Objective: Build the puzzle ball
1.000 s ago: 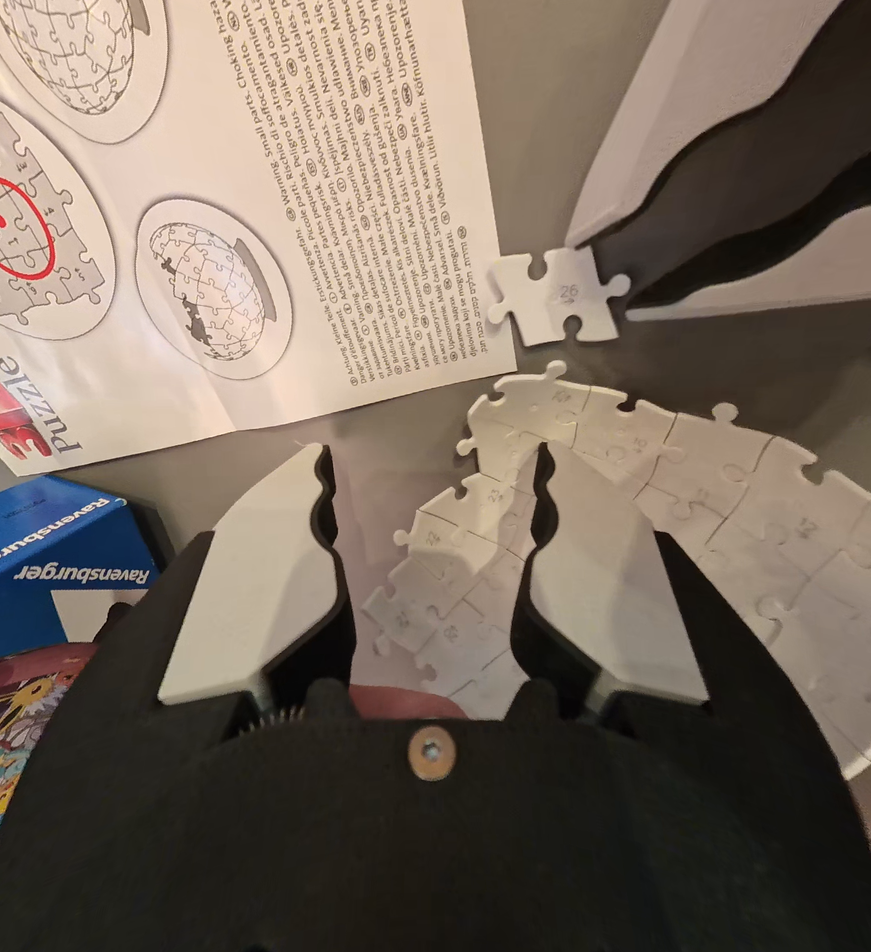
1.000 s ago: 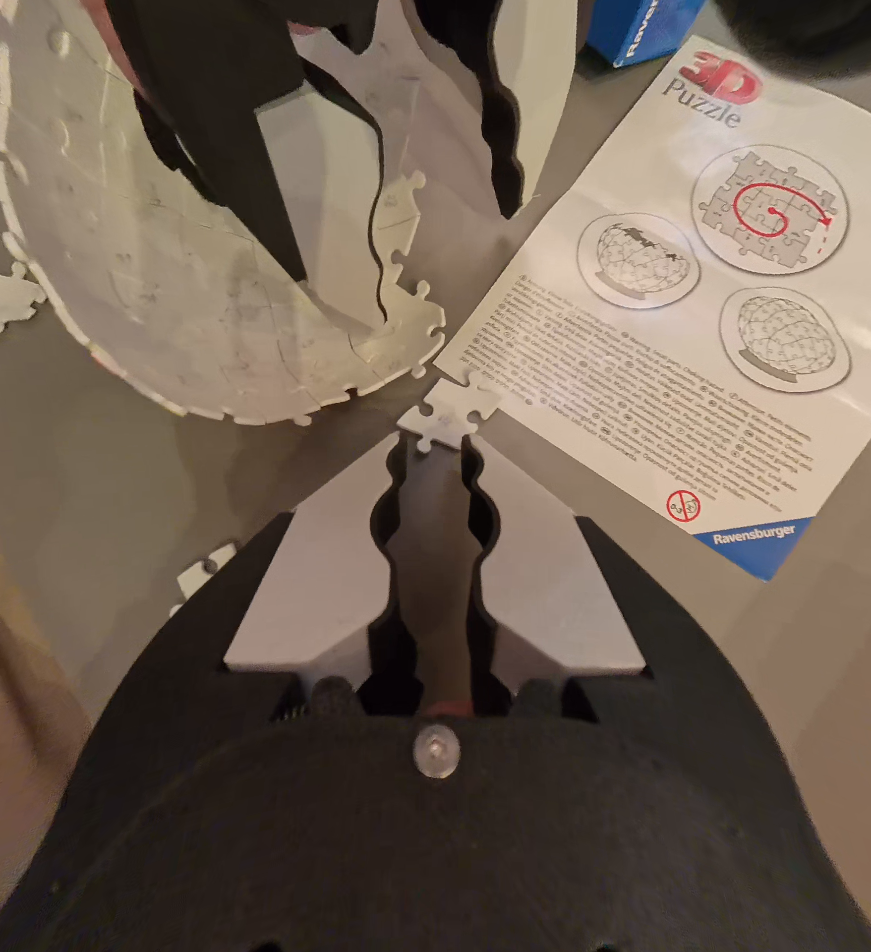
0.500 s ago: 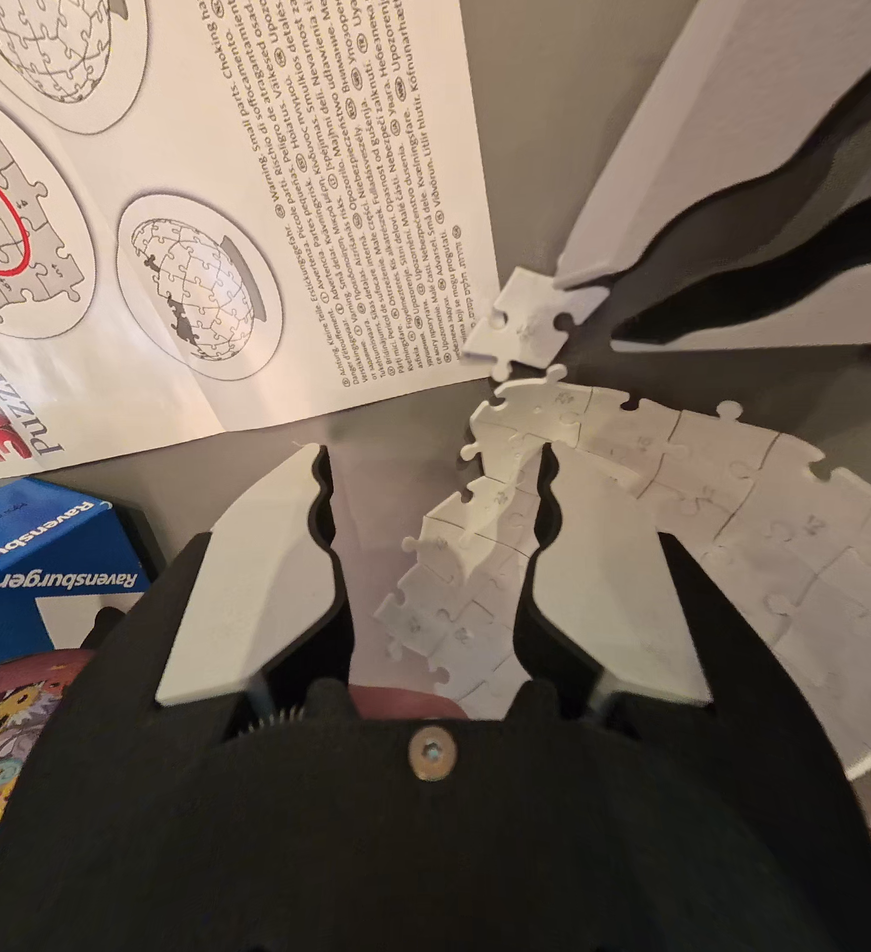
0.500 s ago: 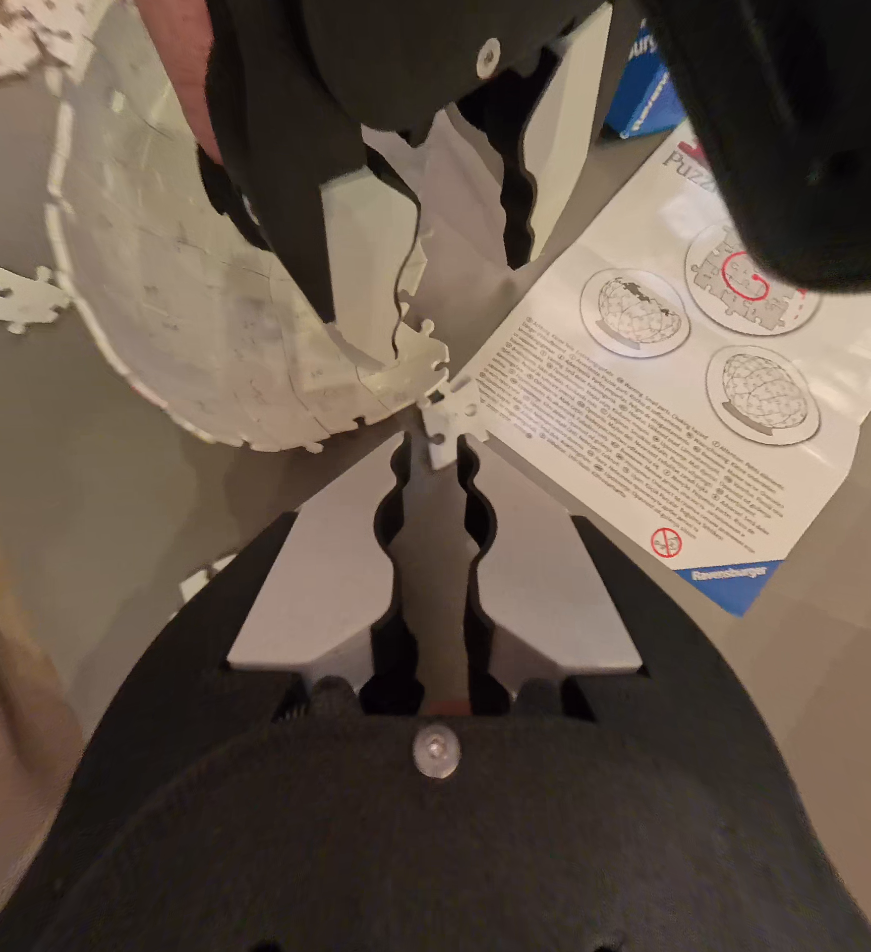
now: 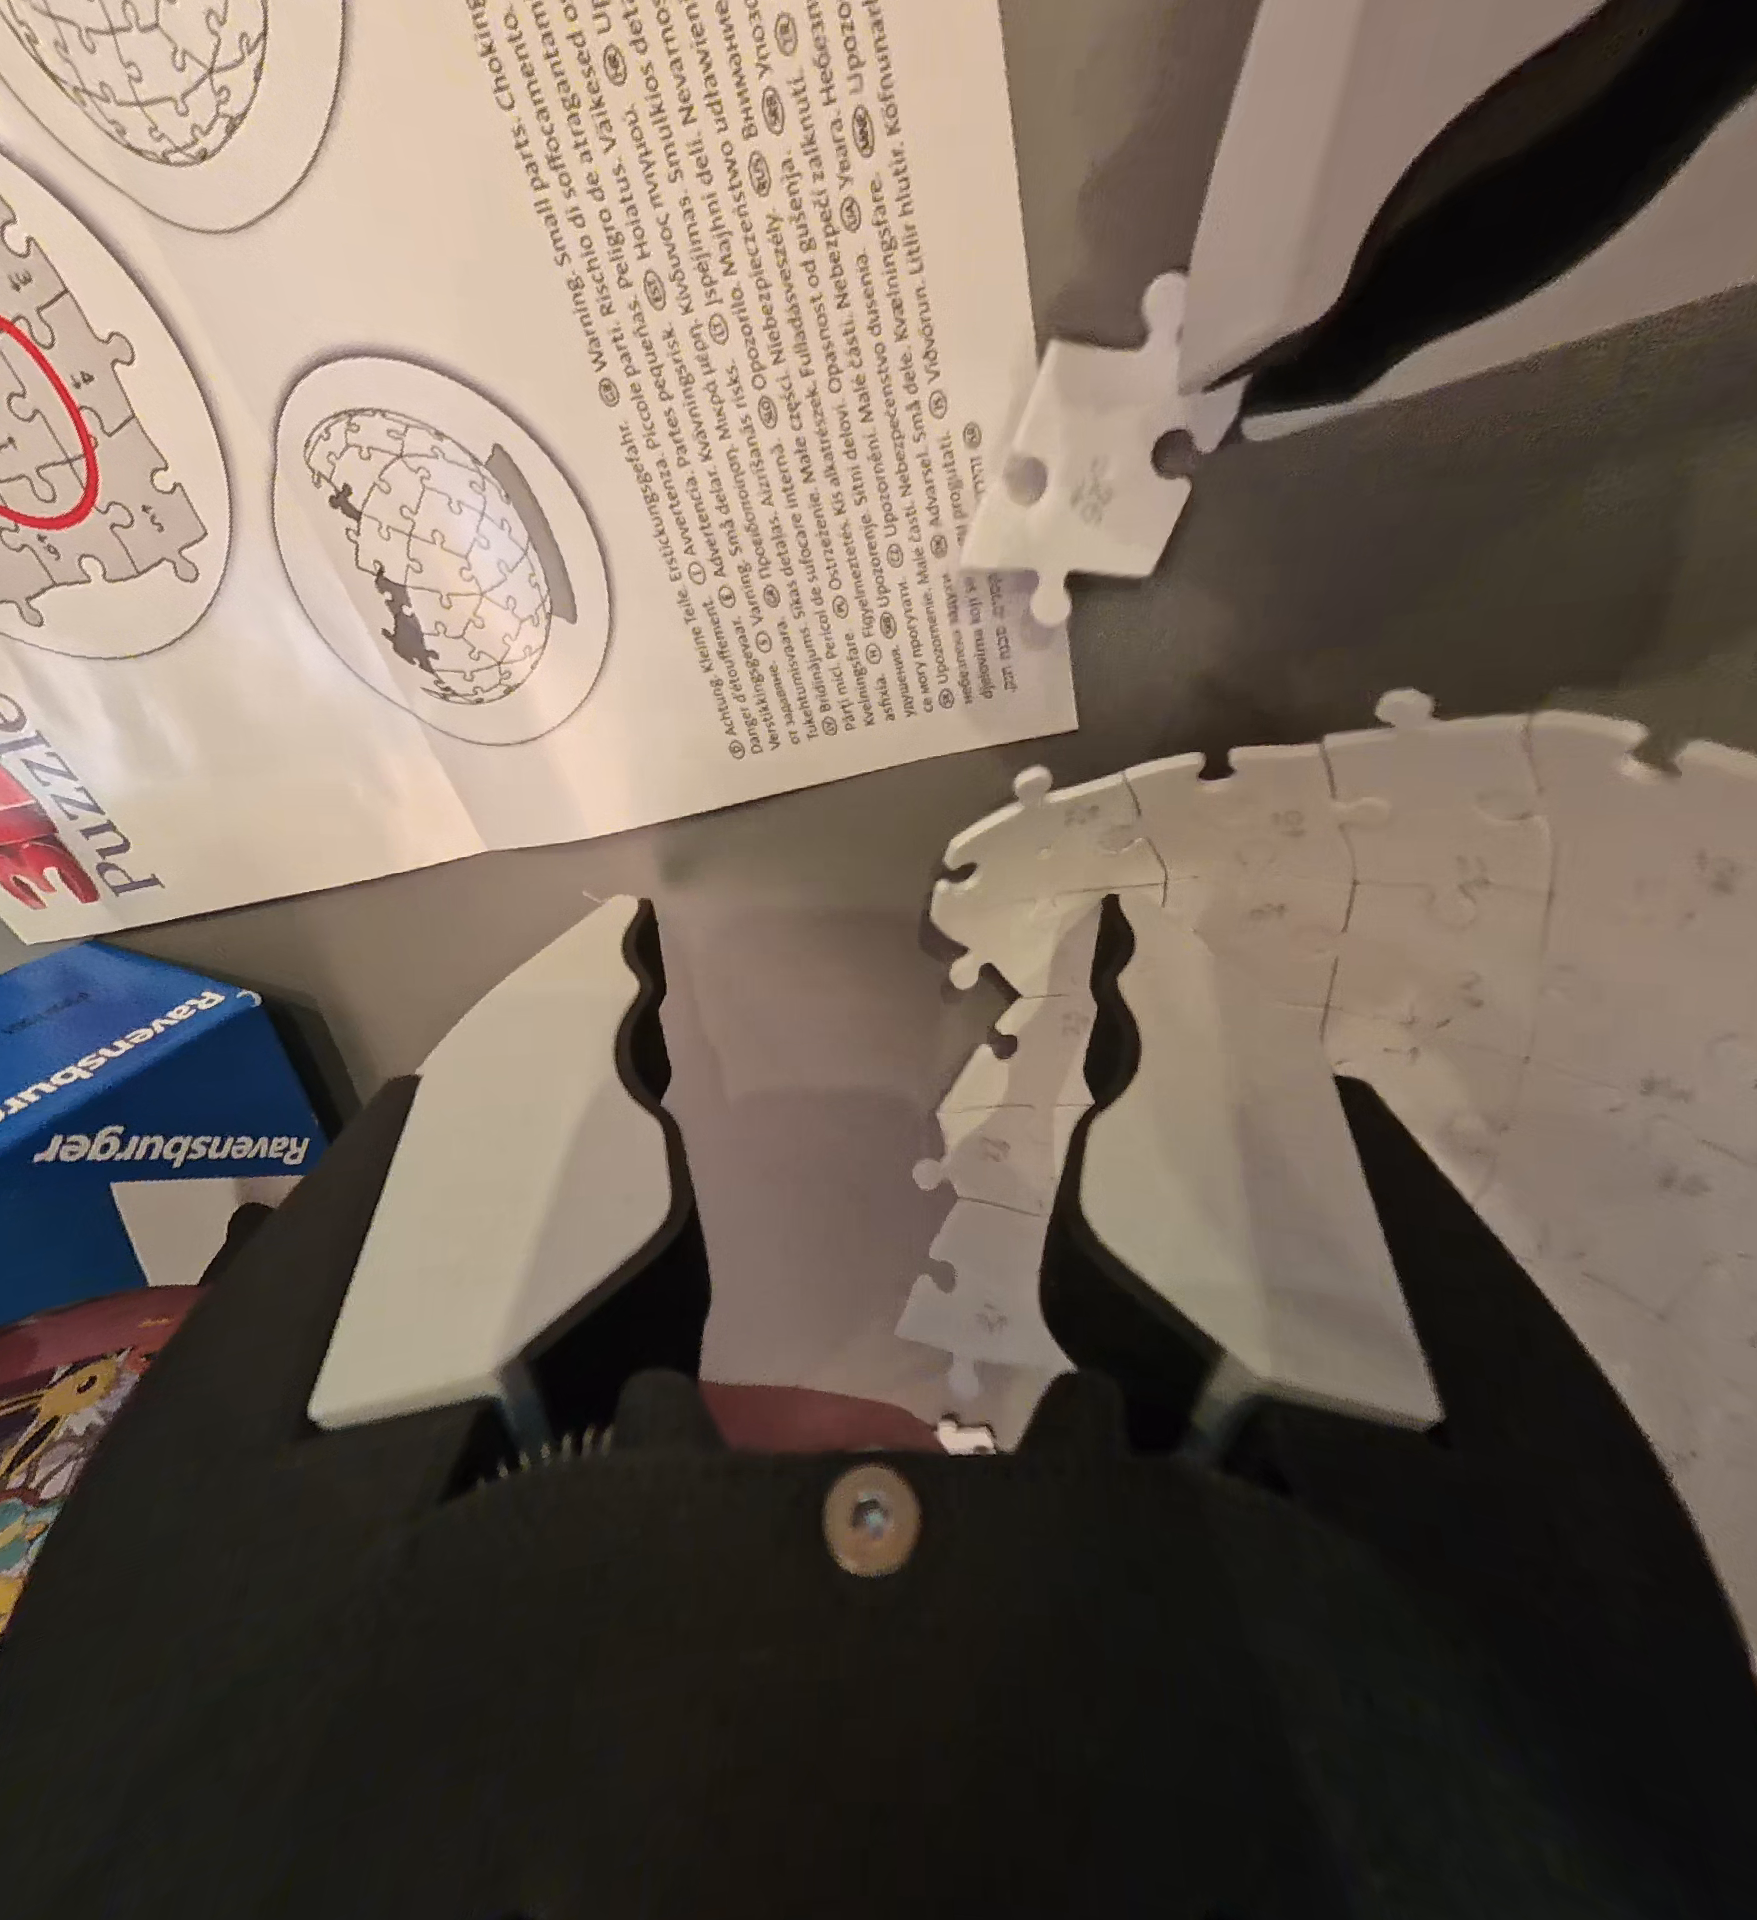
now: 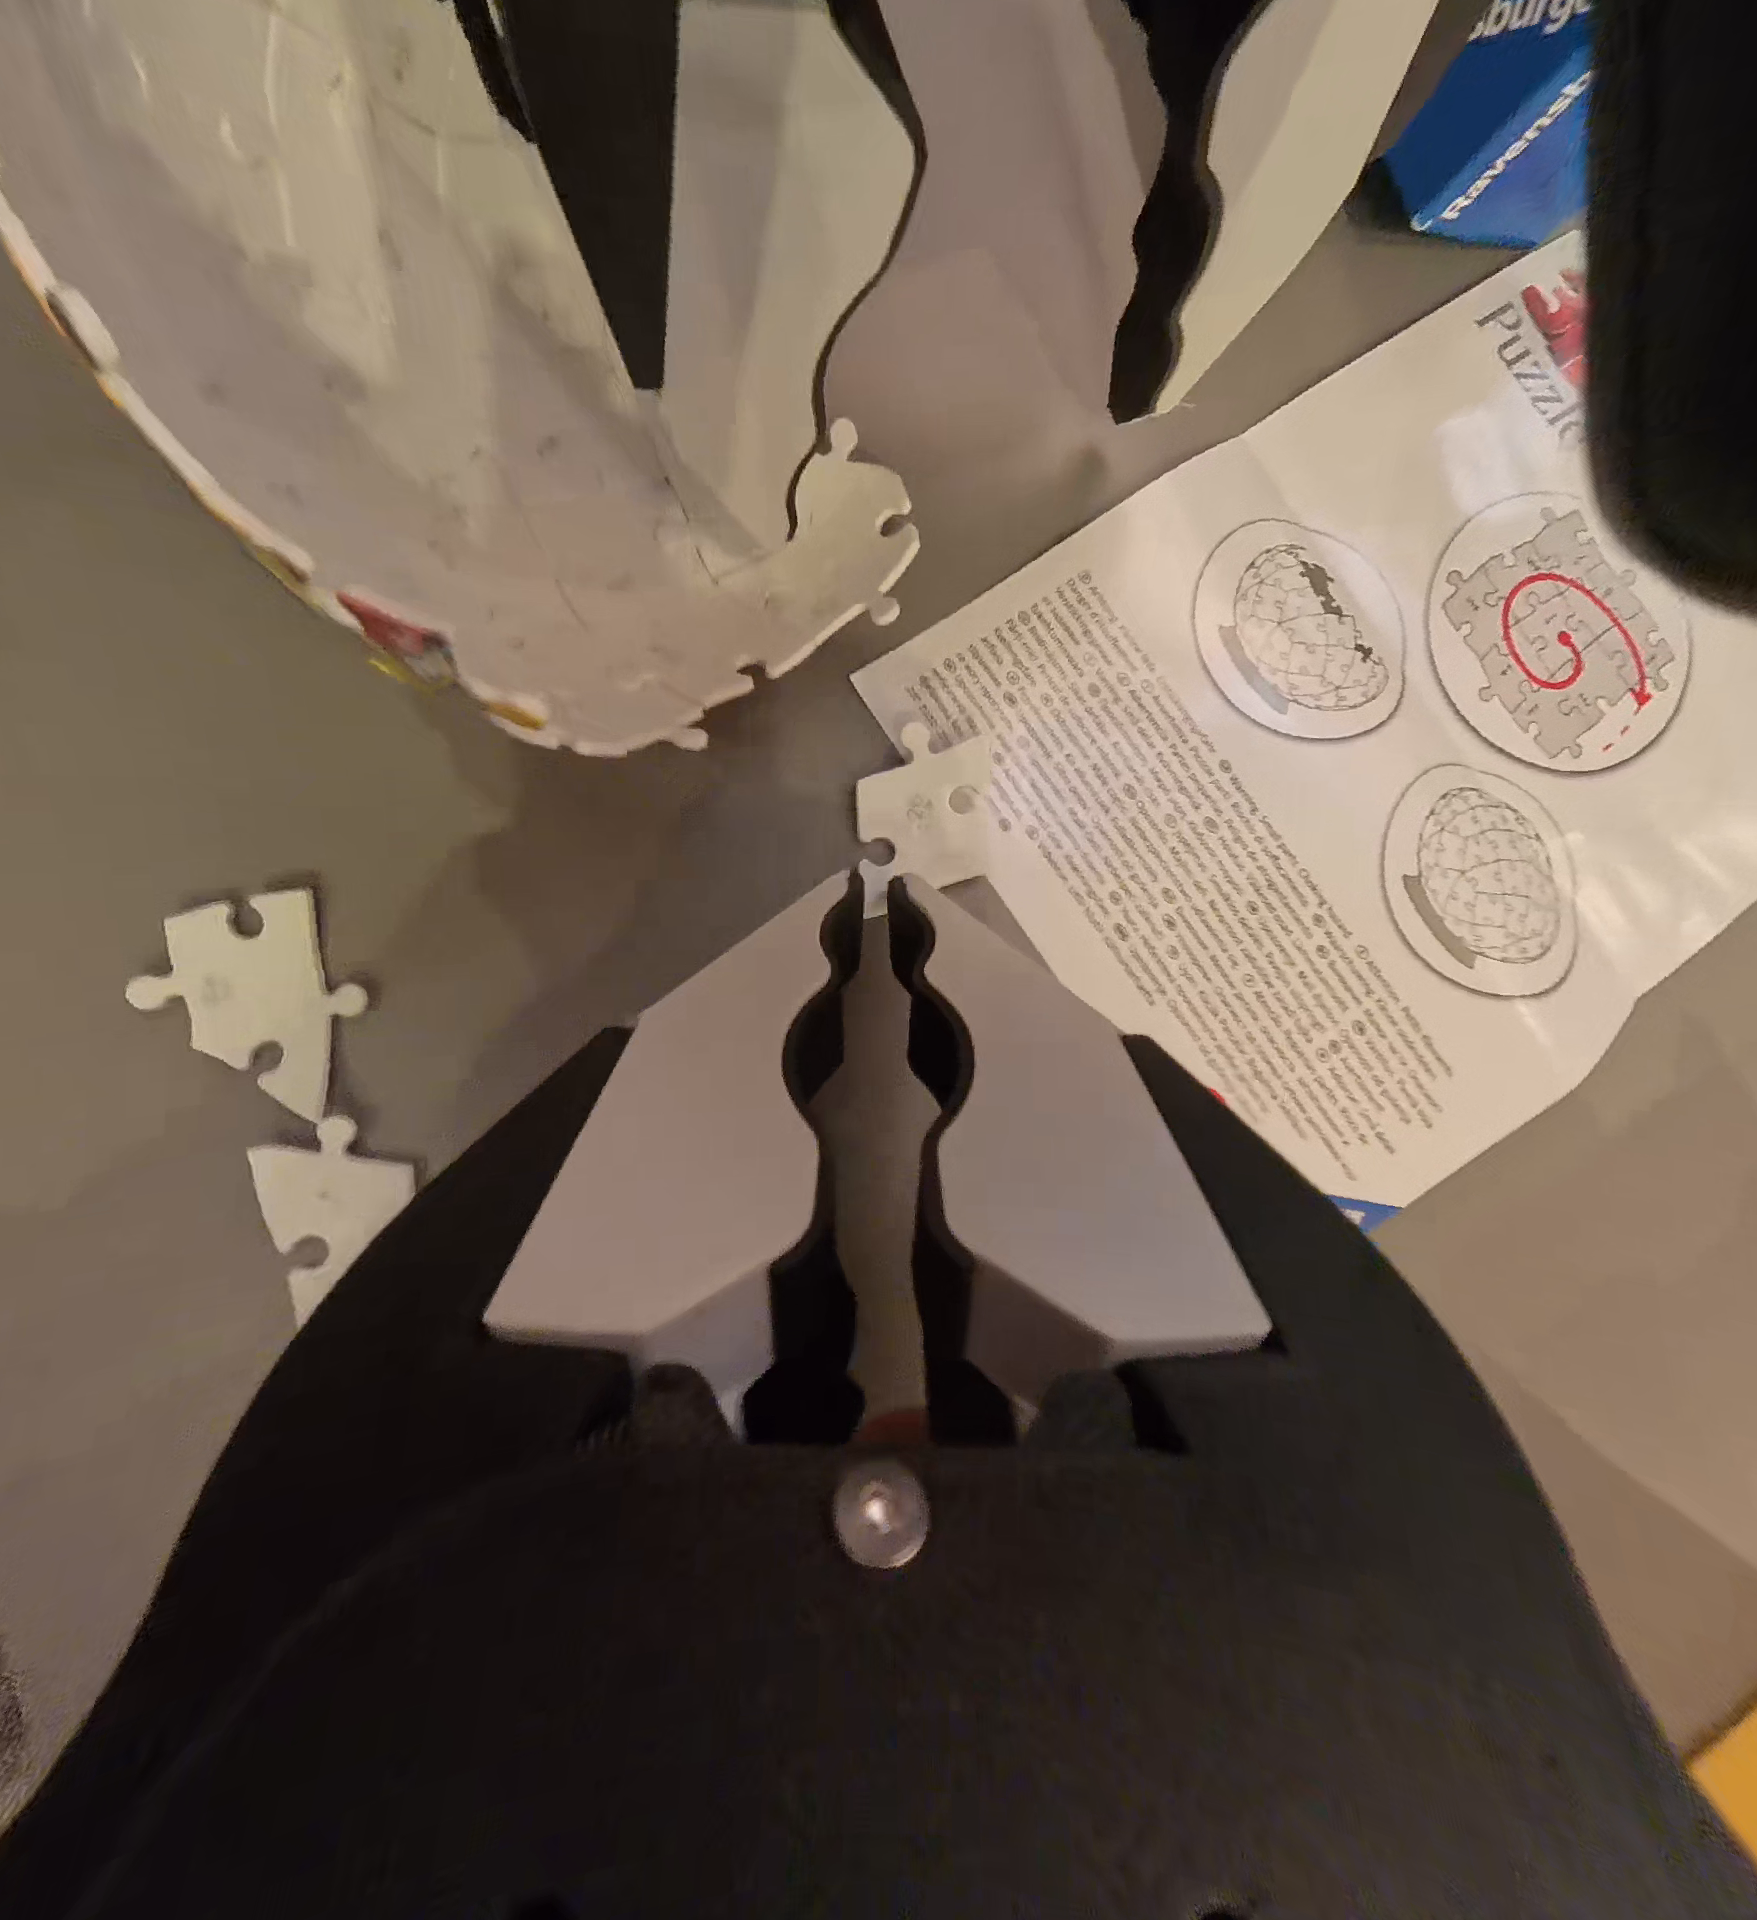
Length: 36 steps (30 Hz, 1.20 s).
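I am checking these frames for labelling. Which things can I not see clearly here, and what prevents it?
- Shell: left wrist view, its far side cut off by the right edge; the left gripper covers its lower rim.
- Held piece: printed face turned away in both views; the back mark is too small.
- Left gripper's hold on the shell: one finger overlaps it, contact unclear.
- Box: cut off by the left edge.
- Loose piece: right wrist view, partly behind the right gripper.

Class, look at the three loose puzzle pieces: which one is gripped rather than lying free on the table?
The piece pinched by the right gripper, overlapping the leaflet; the other two lie untouched at left.
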Motion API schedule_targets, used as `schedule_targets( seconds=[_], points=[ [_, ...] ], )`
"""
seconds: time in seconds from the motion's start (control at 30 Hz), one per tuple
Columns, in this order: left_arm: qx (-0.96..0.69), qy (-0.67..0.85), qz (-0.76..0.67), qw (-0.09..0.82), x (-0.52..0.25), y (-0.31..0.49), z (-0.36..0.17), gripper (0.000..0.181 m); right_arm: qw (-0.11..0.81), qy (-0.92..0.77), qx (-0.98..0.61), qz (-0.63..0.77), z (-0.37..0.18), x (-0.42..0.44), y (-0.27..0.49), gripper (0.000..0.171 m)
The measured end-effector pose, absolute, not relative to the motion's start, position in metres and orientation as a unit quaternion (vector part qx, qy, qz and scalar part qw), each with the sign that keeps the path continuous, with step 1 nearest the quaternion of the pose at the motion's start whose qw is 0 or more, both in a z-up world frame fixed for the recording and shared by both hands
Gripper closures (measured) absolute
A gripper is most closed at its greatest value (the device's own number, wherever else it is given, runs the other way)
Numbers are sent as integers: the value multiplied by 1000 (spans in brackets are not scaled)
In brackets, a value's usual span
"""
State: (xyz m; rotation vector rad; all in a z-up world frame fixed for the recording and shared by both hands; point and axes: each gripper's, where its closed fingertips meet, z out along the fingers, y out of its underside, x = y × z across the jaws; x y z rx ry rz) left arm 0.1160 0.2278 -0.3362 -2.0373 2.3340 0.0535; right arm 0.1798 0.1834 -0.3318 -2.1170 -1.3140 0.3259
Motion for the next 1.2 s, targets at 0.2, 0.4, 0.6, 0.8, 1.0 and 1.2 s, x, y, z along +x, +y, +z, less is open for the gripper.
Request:
schedule_targets(
  seconds=[0.2, 0.4, 0.6, 0.8, 1.0, 1.2],
  points=[
    [-657, 753, 13, 22, 117, 229, -337, 102, 306, -509, -800, 90, -333, 189, 192, 167],
    [-655, 755, 15, 23, 119, 230, -337, 102, 319, -508, -795, 92, -333, 185, 199, 168],
    [-652, 758, 17, 20, 122, 230, -337, 101, 336, -505, -790, 89, -329, 178, 202, 169],
    [-653, 757, 14, 15, 124, 227, -336, 101, 342, -511, -783, 99, -323, 172, 191, 170],
    [-655, 755, 18, 10, 125, 228, -337, 102, 335, -516, -781, 107, -328, 160, 185, 170],
    [-654, 756, 24, 6, 127, 228, -337, 102, 345, -507, -782, 115, -331, 153, 185, 171]
  ],
)
